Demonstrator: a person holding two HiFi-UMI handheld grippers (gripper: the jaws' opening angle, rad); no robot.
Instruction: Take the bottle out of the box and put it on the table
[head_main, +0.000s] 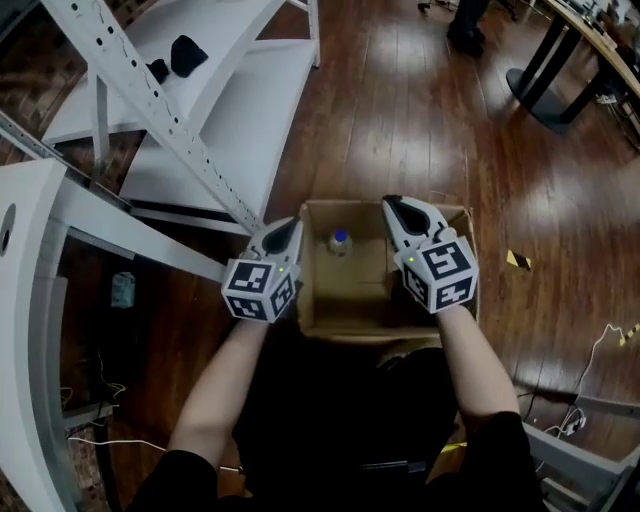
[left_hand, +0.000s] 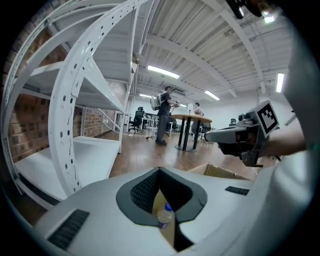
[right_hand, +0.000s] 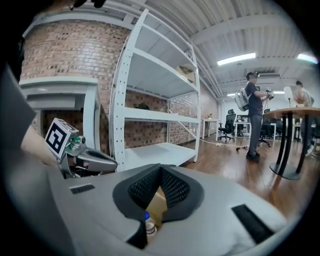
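Observation:
An open cardboard box (head_main: 352, 296) stands on the wooden floor in front of me. A small clear bottle with a blue cap (head_main: 340, 242) stands upright inside it, near the far wall. My left gripper (head_main: 292, 225) hovers over the box's left rim, jaws shut and empty. My right gripper (head_main: 392, 204) hangs over the box's right half, also shut and empty. In the left gripper view the bottle (left_hand: 164, 216) shows below the closed jaws, with the right gripper (left_hand: 214, 136) off to the right. The right gripper view shows the bottle (right_hand: 149, 226) under its closed jaws.
A white metal shelving rack (head_main: 205, 110) stands to the left of the box, and a white surface (head_main: 25, 300) runs along the far left. A table base (head_main: 545, 95) and a person's feet (head_main: 465, 30) are at the back right. Cables (head_main: 590, 380) lie at the right.

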